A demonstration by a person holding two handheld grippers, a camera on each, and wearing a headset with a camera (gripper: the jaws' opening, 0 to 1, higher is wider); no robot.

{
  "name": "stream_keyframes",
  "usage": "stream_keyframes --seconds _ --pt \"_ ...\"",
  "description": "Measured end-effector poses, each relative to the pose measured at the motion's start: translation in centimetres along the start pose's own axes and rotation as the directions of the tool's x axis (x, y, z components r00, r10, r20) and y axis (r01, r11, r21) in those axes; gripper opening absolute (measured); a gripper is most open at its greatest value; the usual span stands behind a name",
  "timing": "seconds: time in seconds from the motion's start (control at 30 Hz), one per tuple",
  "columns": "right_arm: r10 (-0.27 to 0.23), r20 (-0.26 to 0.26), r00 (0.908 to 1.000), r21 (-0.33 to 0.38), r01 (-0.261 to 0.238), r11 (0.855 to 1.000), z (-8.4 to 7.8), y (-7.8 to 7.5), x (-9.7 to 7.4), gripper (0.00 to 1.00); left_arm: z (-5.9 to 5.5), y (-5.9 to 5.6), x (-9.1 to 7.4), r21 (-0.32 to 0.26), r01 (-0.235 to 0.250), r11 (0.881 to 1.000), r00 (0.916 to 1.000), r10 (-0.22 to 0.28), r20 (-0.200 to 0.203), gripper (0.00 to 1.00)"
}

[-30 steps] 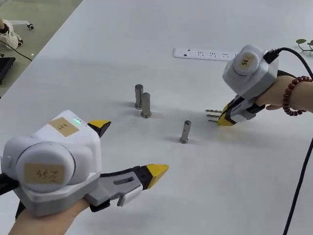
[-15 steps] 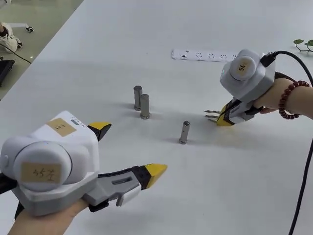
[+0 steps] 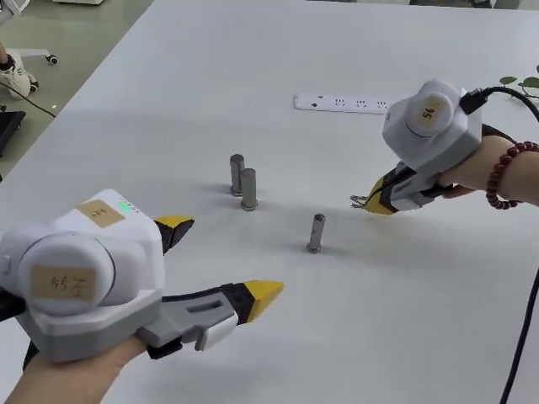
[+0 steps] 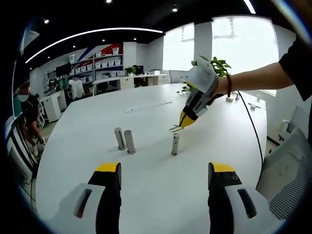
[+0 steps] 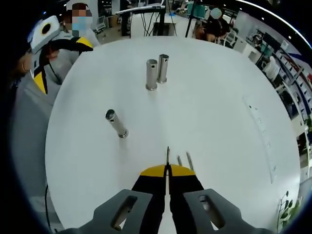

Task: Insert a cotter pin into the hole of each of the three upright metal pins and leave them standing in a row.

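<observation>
My right gripper (image 3: 371,204) had barely shifted, jaws pinched on one cotter pin (image 5: 167,155), two other cotter pins (image 5: 188,161) lying beside it, right of three upright metal pins (image 3: 249,188). My left gripper (image 3: 221,257) stayed wide open, near left.

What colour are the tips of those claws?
Yellow; clearest on the left claw in the left gripper view.

The white desk (image 3: 253,76) carries three upright metal pins (image 3: 249,188): two stand just beside each other toward its middle, and the third (image 3: 316,232) stands apart from them, nearer the person and to the right. A white power strip (image 3: 341,103) lies flat on the far side, well behind the pins. Two thin cotter pins (image 5: 188,161) lie side by side on the bare surface to the right of the lone pin.
</observation>
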State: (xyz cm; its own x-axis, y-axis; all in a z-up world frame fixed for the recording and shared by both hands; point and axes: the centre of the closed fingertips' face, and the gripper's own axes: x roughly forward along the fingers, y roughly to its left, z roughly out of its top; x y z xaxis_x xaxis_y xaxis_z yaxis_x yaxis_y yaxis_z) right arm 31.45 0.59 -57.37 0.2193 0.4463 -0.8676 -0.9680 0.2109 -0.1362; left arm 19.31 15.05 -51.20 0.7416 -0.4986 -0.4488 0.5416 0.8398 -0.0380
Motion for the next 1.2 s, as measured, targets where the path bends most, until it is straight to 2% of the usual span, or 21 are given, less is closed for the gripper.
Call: stream_keyframes --seconds 0.07,0.33,0.37,0.53,0.63,0.73,0.77,0.9,0.97,1.03,1.17,1.2 --pt "0.002 0.023 0.9997 0.002 -0.003 1.000 0.6 0.4 -0.5 0.00 0.1 -0.1 0.0 0.002 0.004 1.000 1.0000 -0.004 0.001 0.70" --pt "-0.004 0.091 0.9959 -0.081 0.011 0.997 3.1 2.2 -2.5 0.00 0.6 -0.3 0.6 -0.004 0.029 1.000 0.9996 -0.029 -0.005 0.65" --pt "-0.002 0.092 0.9957 -0.097 0.011 0.995 3.2 2.0 -2.3 0.00 0.6 -0.3 0.8 -0.005 0.034 0.999 0.9994 -0.034 -0.010 0.65" --pt "0.003 0.121 0.9926 -0.147 0.015 0.989 4.2 3.6 -3.3 0.00 1.1 -0.4 1.1 -0.033 0.048 0.998 0.9988 -0.049 -0.007 0.62" --pt "0.019 0.137 0.9904 -0.155 0.003 0.988 4.8 4.8 -3.7 0.00 1.2 -0.7 1.3 -0.059 0.071 0.996 0.9972 -0.072 -0.019 0.52" --pt "0.033 0.155 0.9873 -0.170 -0.006 0.985 5.4 5.9 -3.8 0.00 1.3 -1.3 1.5 -0.090 0.099 0.991 0.9948 -0.101 -0.014 0.50" --pt "0.034 0.160 0.9866 -0.173 -0.006 0.985 5.4 5.7 -3.6 0.00 1.4 -1.4 1.6 -0.091 0.105 0.990 0.9942 -0.107 -0.014 0.49" --pt "0.053 0.188 0.9807 -0.211 -0.012 0.977 6.1 7.2 -3.6 0.00 1.5 -2.0 1.8 -0.105 0.136 0.985 0.9902 -0.139 -0.018 0.43" --pt "0.063 0.201 0.9775 -0.271 -0.006 0.963 6.6 7.9 -3.7 0.00 1.6 -2.3 1.8 -0.124 0.156 0.980 0.9870 -0.159 -0.018 0.40" --pt "0.073 0.203 0.9765 -0.267 -0.016 0.964 6.8 8.7 -3.7 0.00 1.9 -2.4 1.9 -0.139 0.164 0.977 0.9860 -0.167 -0.008 0.39" --pt "0.098 0.229 0.9685 -0.313 -0.022 0.949 7.6 9.4 -3.8 0.00 2.4 -2.7 1.9 -0.174 0.192 0.966 0.9809 -0.194 0.005 0.34" --pt "0.102 0.226 0.9688 -0.316 -0.027 0.949 7.6 9.6 -3.8 0.00 2.4 -2.7 1.9 -0.178 0.194 0.965 0.9806 -0.196 0.007 0.34"
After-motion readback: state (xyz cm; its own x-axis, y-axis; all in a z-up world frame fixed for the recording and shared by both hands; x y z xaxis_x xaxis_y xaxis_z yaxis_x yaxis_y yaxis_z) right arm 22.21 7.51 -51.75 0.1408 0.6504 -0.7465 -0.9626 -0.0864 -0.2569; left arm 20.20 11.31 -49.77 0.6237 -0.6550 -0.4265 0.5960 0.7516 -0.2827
